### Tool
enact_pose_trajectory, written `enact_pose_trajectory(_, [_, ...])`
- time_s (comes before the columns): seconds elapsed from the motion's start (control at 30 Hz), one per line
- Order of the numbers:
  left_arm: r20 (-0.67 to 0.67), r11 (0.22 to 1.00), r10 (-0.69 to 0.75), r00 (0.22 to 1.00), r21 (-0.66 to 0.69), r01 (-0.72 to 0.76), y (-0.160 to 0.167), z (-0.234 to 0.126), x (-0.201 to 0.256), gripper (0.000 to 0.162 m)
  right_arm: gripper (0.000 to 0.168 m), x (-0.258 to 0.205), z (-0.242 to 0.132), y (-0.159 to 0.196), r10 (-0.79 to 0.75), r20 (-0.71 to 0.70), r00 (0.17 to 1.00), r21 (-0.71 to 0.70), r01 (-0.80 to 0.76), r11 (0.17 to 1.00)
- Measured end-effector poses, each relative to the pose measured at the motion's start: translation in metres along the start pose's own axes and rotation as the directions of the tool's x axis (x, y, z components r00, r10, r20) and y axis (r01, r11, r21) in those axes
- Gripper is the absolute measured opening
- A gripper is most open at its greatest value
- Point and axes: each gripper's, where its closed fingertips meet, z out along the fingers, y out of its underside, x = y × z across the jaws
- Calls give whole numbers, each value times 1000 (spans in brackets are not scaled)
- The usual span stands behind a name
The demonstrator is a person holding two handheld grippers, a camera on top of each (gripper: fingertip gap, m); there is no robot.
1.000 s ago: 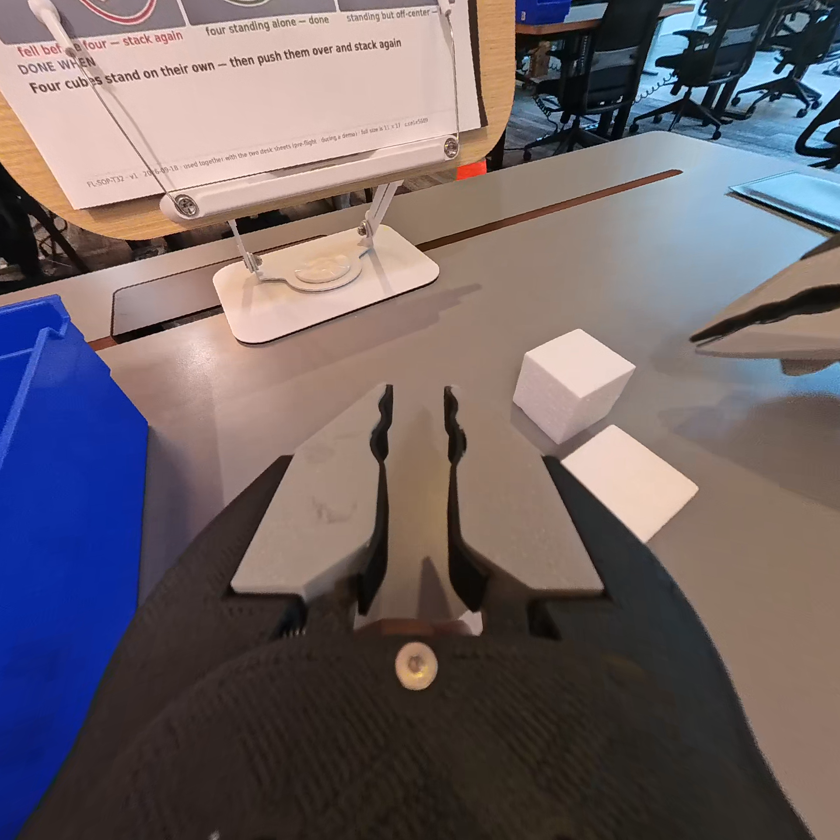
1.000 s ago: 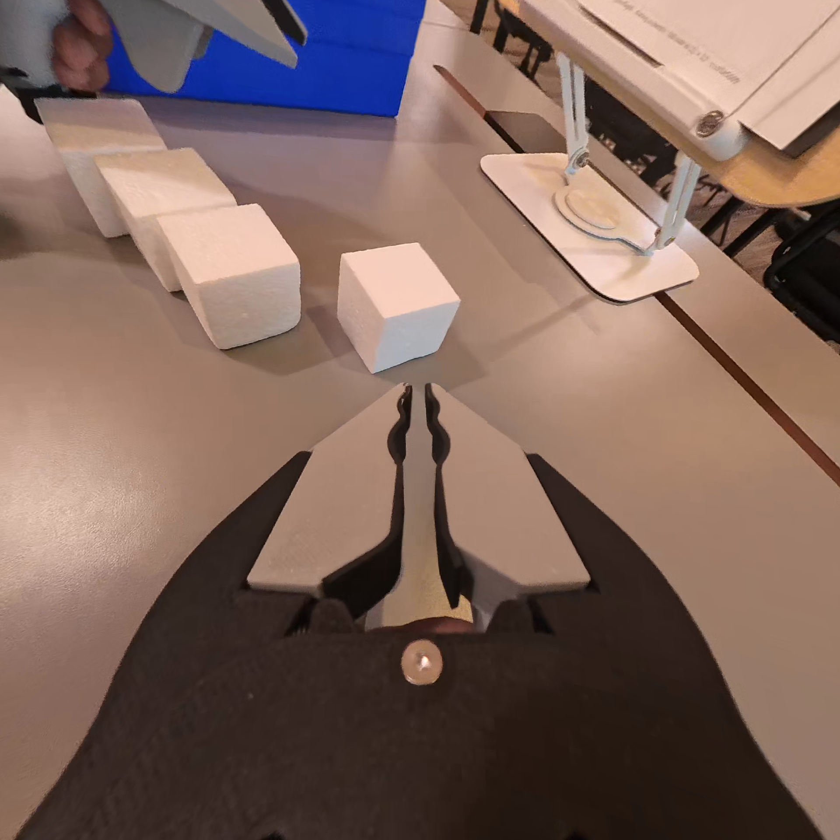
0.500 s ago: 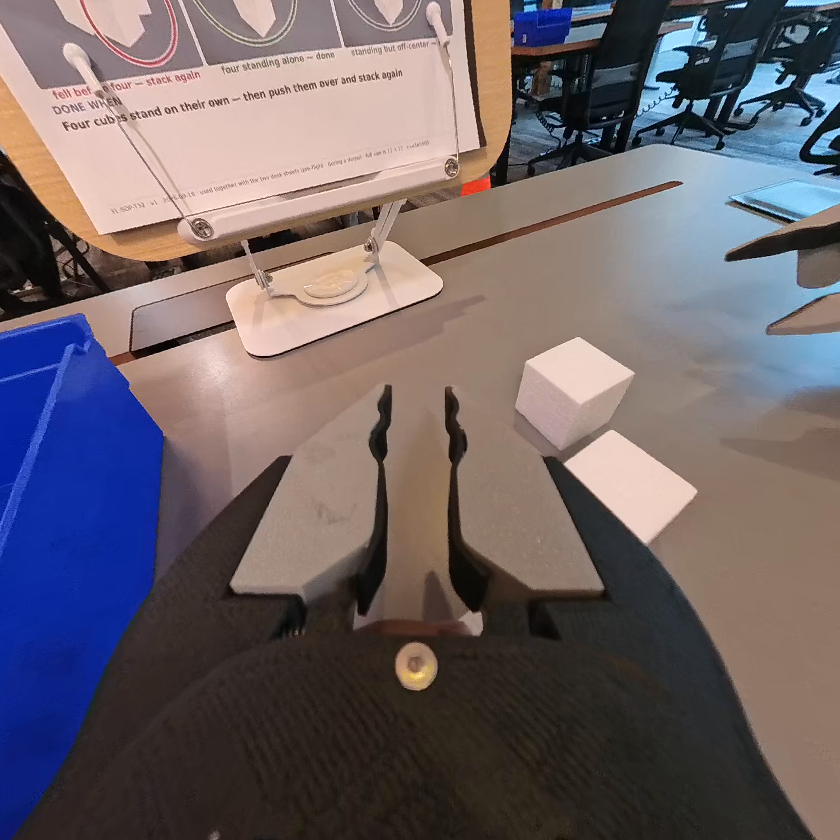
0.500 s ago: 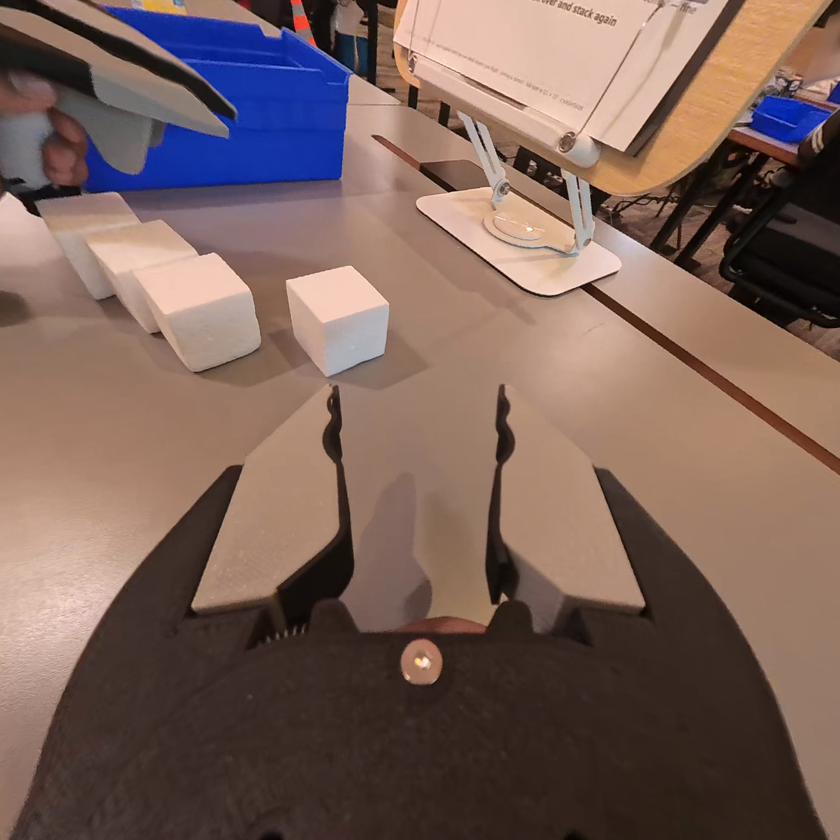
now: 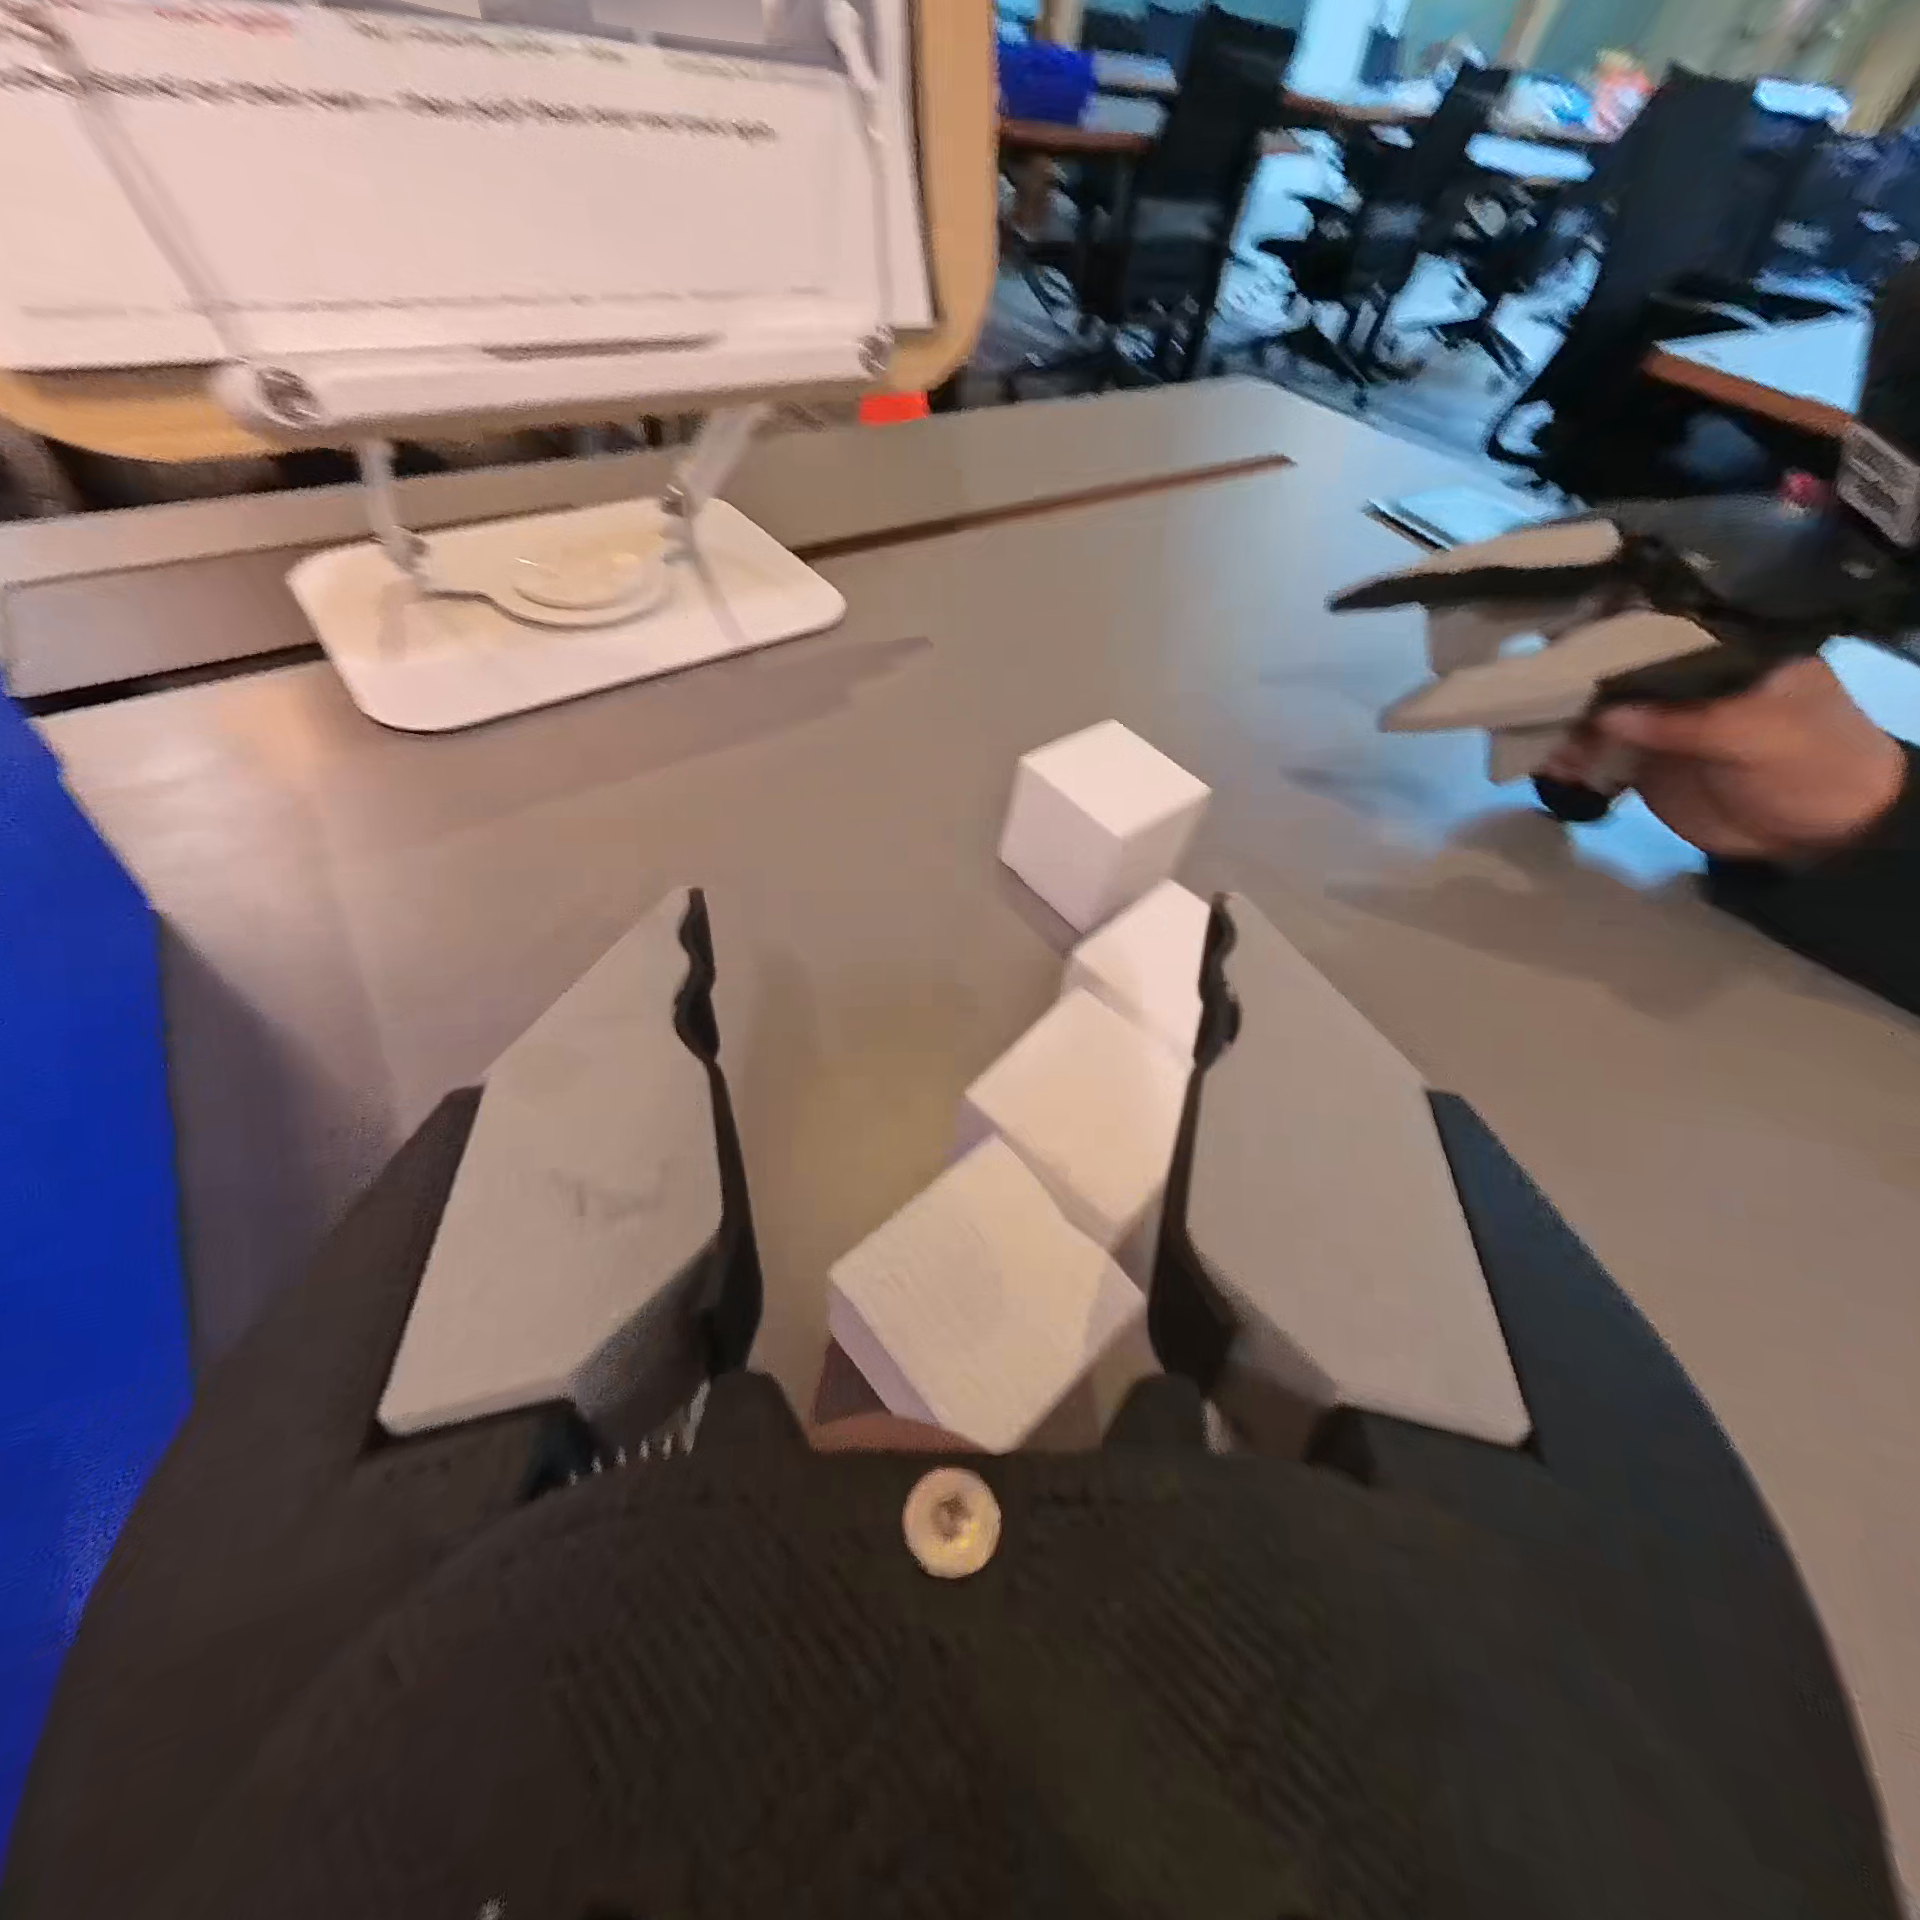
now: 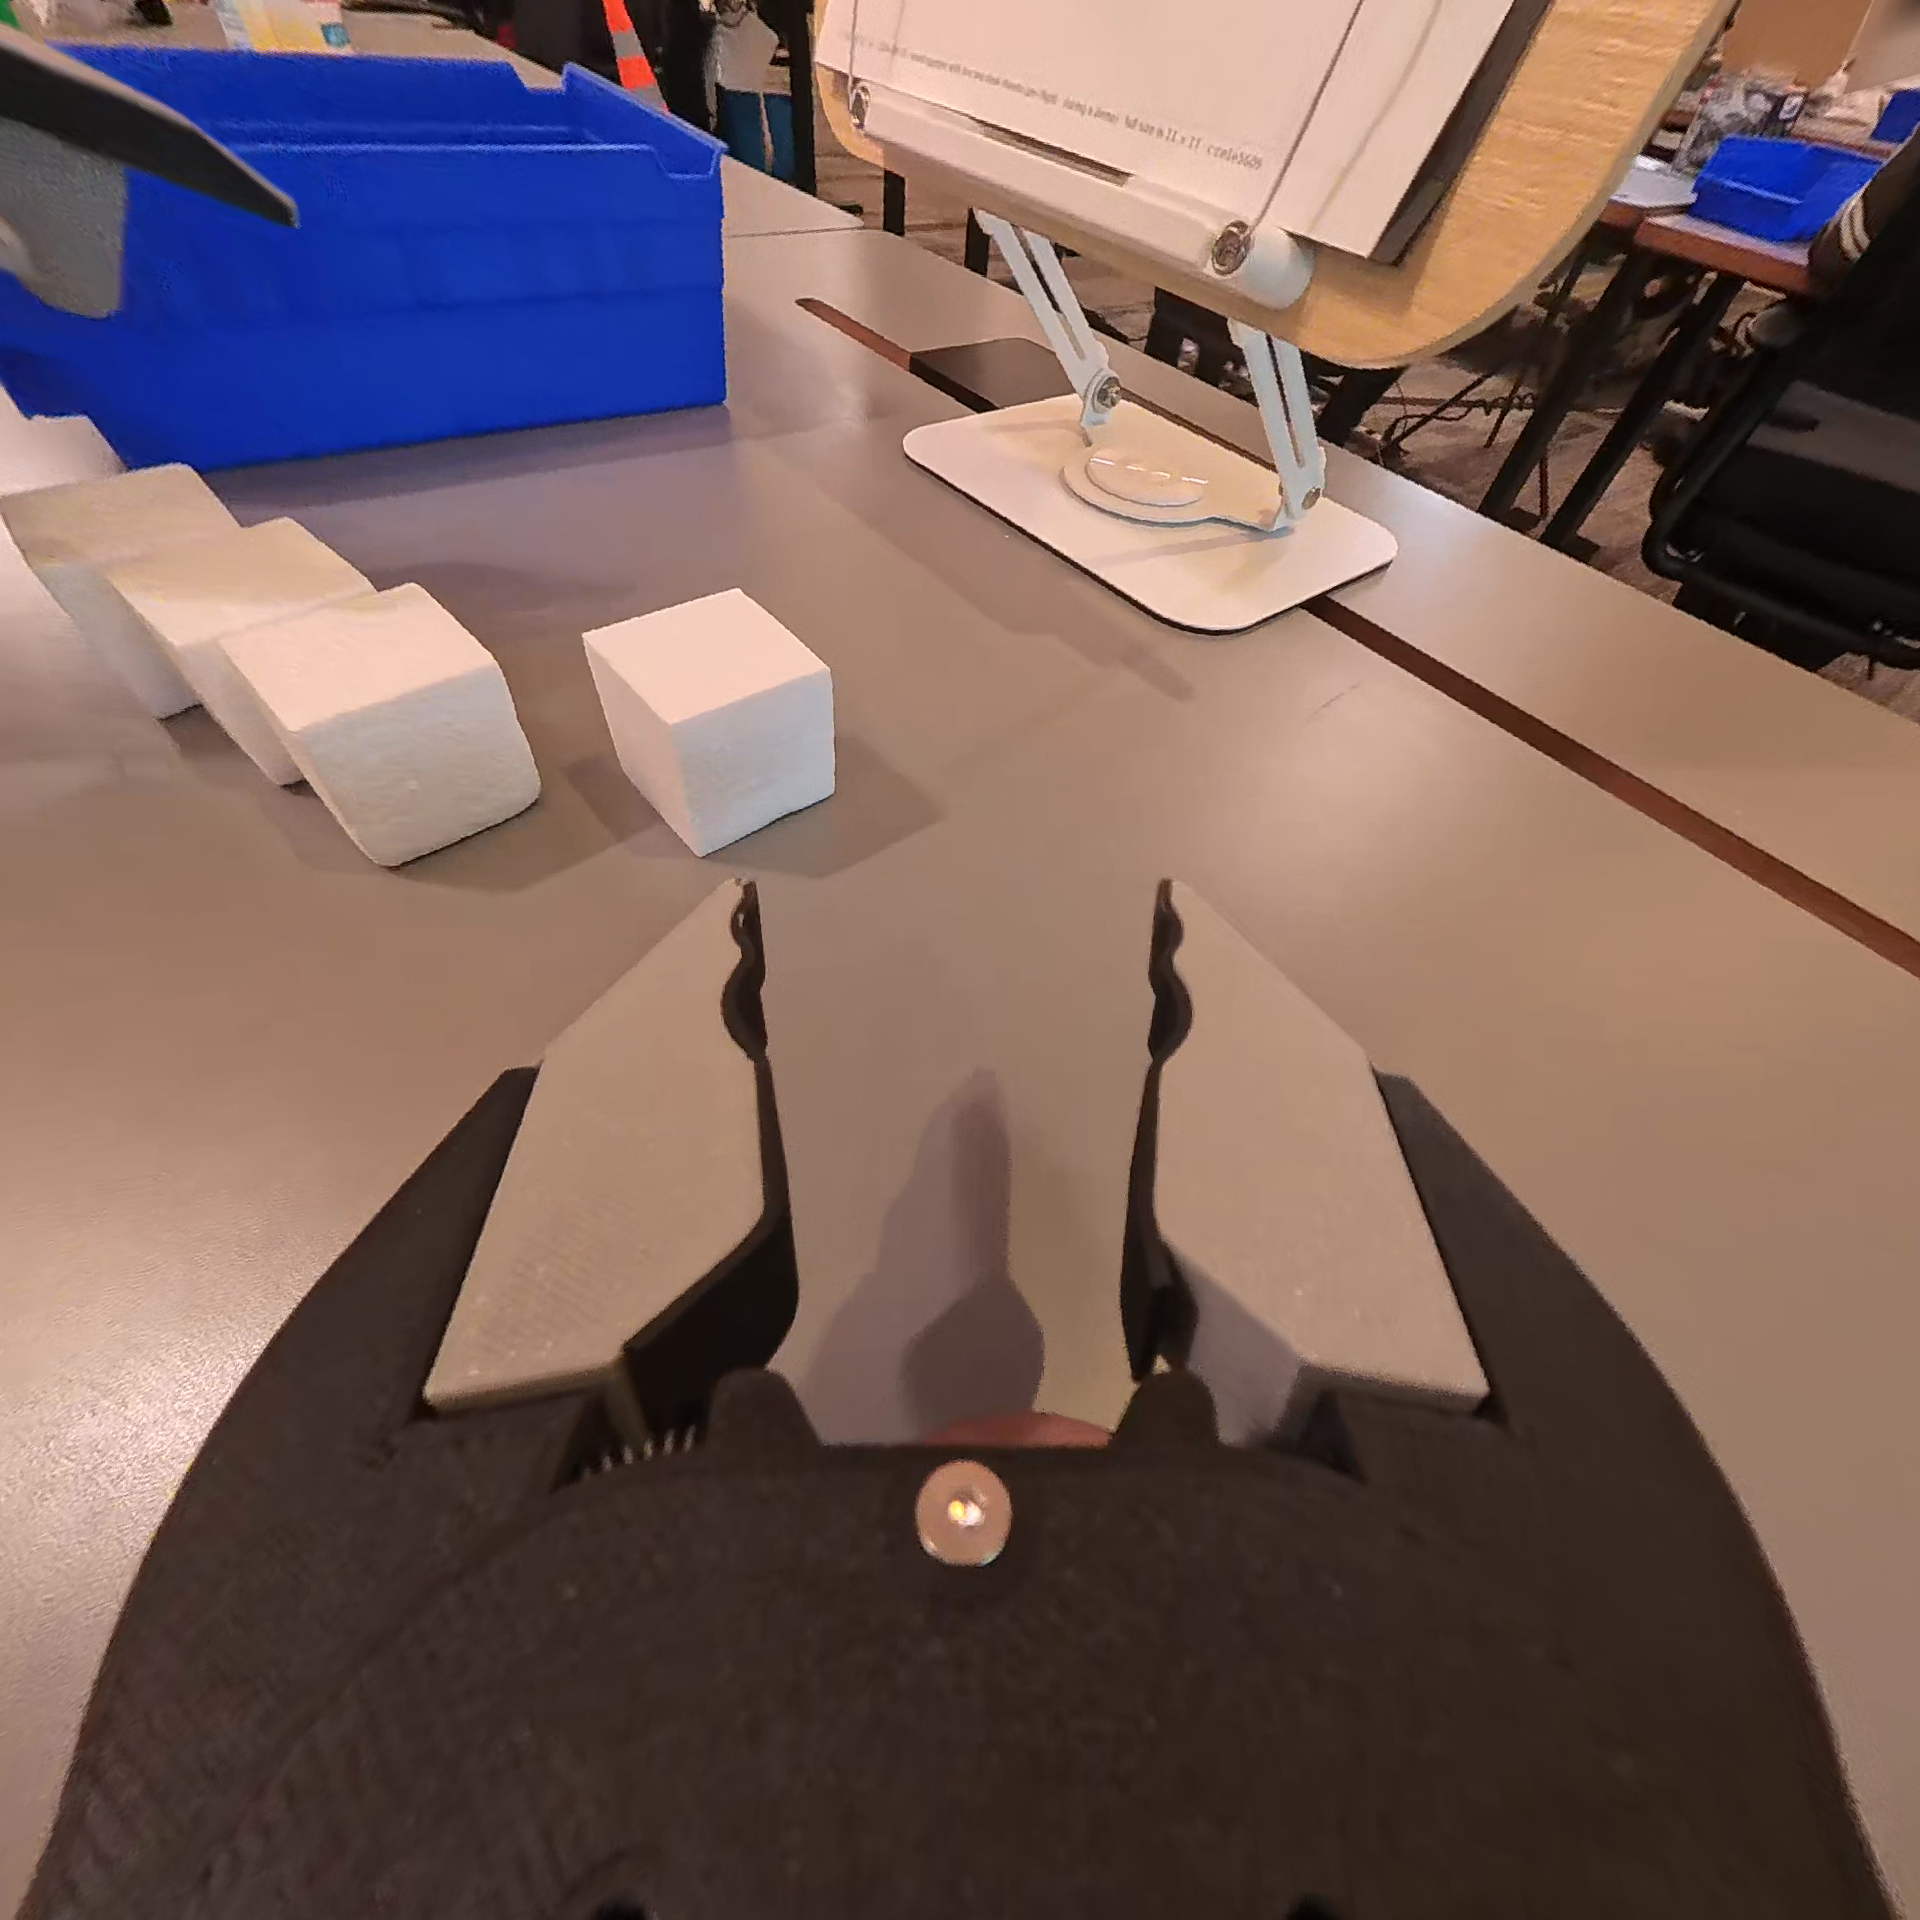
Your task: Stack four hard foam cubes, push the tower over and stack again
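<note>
Four white foam cubes lie toppled on the grey table (image 6: 1039, 790), none stacked. Taking the white document stand (image 6: 1153, 520) as the landmark: the lone cube (image 6: 717, 727) sits nearest its base, apart from the others. Farther from the stand, three cubes lean against one another in a slanted row: the front cube (image 6: 395, 727), the middle cube (image 6: 239, 592) and the last cube (image 6: 104, 540), whose far end is cut off at the frame edge in the right wrist view.

The left gripper (image 5: 951, 935) has its jaws spread wide above this row, holding nothing. In its own view its right finger (image 5: 1309, 1143) covers part of the row, and the nearest cube (image 5: 977, 1309) is partly hidden behind the black gripper body. That view is motion-blurred, so the sheet on the stand (image 5: 468, 187) cannot be made out.

The right gripper (image 6: 951, 904) hovers over bare table on the side of the lone cube away from the row, jaws apart and empty. A blue bin (image 6: 416, 270) stands beyond the row, left of the stand; in the left wrist view only a blurred blue edge (image 5: 73, 1039) shows.
</note>
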Motion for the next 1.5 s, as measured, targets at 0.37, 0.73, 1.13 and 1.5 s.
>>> enact_pose_trajectory(0.37, [-318, 878, 249, 915, -324, -351, 26, -14, 44, 76, 71, -10, 2, -1, -56, -2, 998, -4, 56, 998])
enact_pose_trajectory(0.73, [-403, 580, 388, 829, -592, -560, 84, 15, 29, 78, 66, -9, 1, -3, -56, -1, 998, 10, 56, 998])
enact_pose_trajectory(1.13, [-377, 631, 353, 856, -580, -515, 56, 6, 28, 57, 64, -8, -2, -7, -68, -11, 998, 18, 68, 998])
enact_pose_trajectory(1.5, [-514, 725, 368, 775, -363, -585, 9, 65, 136, 57, 62, 14, -20, -22, -34, -56, 998, 74, 38, 997])
